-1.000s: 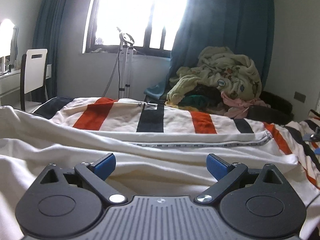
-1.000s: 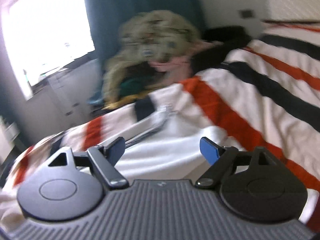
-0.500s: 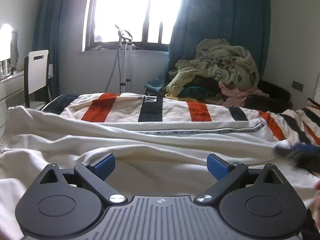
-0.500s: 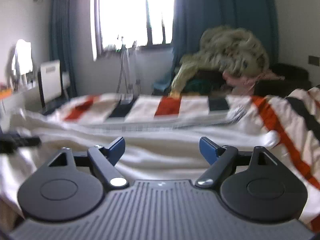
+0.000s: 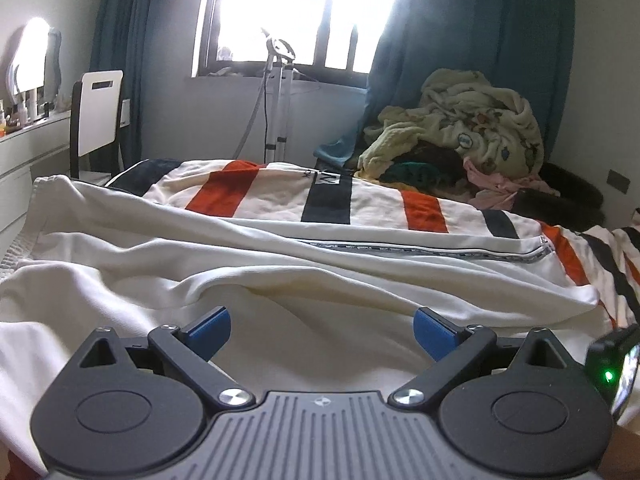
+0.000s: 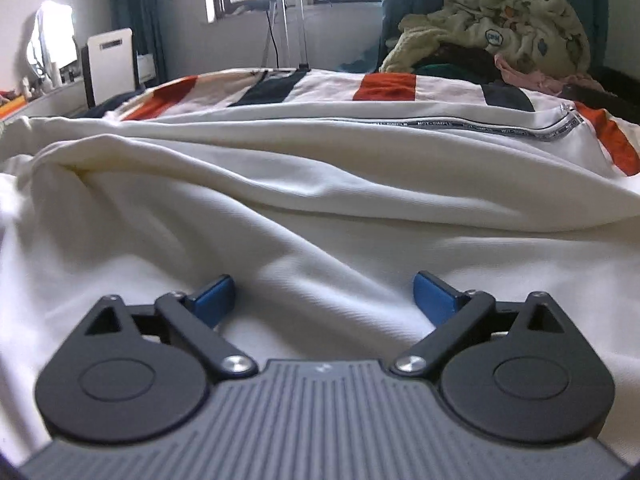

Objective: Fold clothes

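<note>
A cream-white garment [image 5: 320,272] [image 6: 320,200] with a grey printed trim along its far edge lies spread and rumpled across the striped bed cover. My left gripper [image 5: 322,332] hovers just over the near part of the cloth, open, nothing between its blue pads. My right gripper [image 6: 324,294] is low over the same white cloth; its jaws are opening wide and the cloth lies under them, not pinched. The right gripper's body [image 5: 618,364] with a green light shows at the right edge of the left wrist view.
The bed cover [image 5: 332,200] has orange and dark stripes. A heap of blankets and clothes [image 5: 460,140] sits at the far right corner. A white chair [image 5: 98,120], a desk at the left, a metal stand [image 5: 276,92] and a window lie beyond.
My right gripper swung round from the far stripes, levelled out and dropped low onto the white cloth, its jaws spreading wider. The left gripper drifted slightly, still open.
</note>
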### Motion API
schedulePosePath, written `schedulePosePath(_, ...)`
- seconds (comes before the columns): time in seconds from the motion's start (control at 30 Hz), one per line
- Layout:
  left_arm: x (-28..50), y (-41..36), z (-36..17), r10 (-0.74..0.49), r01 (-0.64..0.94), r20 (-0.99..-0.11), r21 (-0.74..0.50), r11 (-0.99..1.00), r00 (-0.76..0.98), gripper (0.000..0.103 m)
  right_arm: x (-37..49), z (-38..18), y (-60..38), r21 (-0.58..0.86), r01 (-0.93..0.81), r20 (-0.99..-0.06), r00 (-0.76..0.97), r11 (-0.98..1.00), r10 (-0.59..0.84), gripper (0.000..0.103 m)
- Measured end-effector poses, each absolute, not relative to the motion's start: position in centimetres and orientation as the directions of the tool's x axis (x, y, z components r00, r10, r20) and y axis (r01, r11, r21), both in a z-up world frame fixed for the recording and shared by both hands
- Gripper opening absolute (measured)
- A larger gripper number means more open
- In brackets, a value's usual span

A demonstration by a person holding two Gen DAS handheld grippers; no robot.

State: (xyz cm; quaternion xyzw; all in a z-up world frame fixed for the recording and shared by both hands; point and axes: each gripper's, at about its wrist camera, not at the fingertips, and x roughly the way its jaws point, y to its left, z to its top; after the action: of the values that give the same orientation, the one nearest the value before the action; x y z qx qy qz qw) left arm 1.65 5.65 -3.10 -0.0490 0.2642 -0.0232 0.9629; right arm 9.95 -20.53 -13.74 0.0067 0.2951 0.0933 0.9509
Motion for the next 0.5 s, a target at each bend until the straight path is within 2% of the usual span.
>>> schedulePosePath(0.03,1.65,5.72,-3.08,-0.072,0.018,-0.507,-0.11,0.994,0.859,0.099,9.77,-13.73,-20.34,0.056,-0.166,-0.559,0.812,0.985,0.168,0.103)
schedulePosePath(0.13,1.56,5.84,-2.95,-0.079,0.022,-0.506,-0.118,0.993,0.859,0.099,9.94,-14.07,-19.83,0.024,-0.157,-0.568,0.81,0.987,0.143,0.103)
schedulePosePath(0.5,0.9,6.39,-2.23,-0.137,0.053,-0.494,-0.18,0.982,0.859,0.099,10.3,-14.26,-20.29,0.048,-0.159,-0.572,0.805,0.986,0.157,0.103)
